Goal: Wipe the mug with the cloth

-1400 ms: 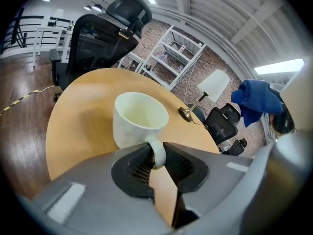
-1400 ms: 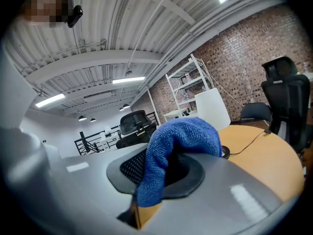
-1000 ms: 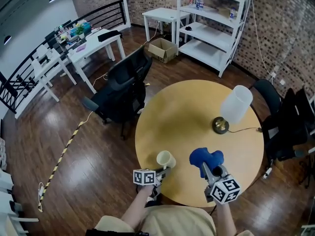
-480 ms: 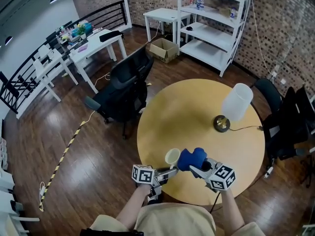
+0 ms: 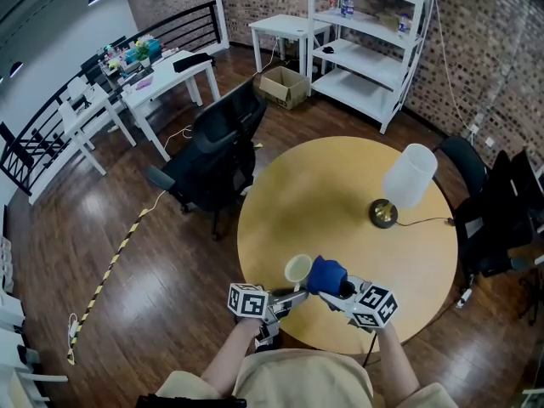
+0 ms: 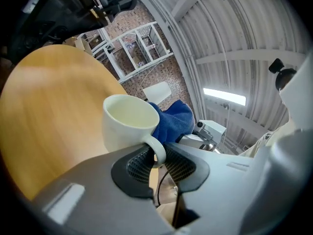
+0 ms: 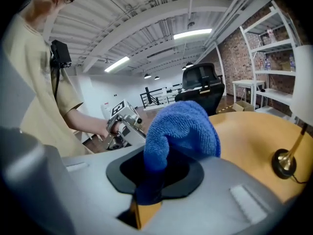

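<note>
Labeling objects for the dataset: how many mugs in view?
1. The mug is held by its handle in the left hand-held gripper, over the round table's near edge, blue cloth beside it. Distant shelves are too small to check.

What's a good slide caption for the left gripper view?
Left gripper clamps the cream mug by its handle, the blue cloth right behind it.

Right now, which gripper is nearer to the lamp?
Right. The right gripper, clamping the cloth, is left of the lamp and closer to the person; the left gripper, shut on the mug handle, is farther left again.
</note>
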Motion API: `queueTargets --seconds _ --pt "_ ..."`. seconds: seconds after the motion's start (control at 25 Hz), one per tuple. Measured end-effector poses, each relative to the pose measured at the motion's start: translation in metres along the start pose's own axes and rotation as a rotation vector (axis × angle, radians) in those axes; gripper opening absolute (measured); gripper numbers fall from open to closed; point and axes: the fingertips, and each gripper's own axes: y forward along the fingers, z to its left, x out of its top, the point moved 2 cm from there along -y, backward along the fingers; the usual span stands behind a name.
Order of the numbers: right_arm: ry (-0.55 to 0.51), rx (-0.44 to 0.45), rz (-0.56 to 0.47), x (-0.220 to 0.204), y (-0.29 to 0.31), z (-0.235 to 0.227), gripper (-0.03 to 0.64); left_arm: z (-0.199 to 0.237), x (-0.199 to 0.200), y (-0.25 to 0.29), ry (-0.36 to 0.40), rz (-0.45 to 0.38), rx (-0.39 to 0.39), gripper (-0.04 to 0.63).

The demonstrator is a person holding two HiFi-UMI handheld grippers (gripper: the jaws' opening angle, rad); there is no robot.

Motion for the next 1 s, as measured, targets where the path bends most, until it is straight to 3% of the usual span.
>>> queueTargets --seconds 0.24,0.44,0.68,1.0 --pt "0.04 0.03 -0.001 -0.002 0.003 0.005 0.06 -0.005 -0.008 0.003 0.088 0.1 0.036 0.052" --pt "0.079 -0.065 -0.042 -0.001 -0.002 -0.008 0.06 -0.009 -0.007 0.003 0.117 0.125 0.029 0.054" --pt "0.164 -0.198 -0.069 -0.008 -0.019 -0.042 0.06 -0.021 -0.012 0.003 0.143 0.165 -0.032 0.054" --pt "0.271 -0.169 -0.141 -0.009 -0.032 -0.066 0.06 -0.047 -0.023 0.01 0.251 0.277 -0.125 0.054"
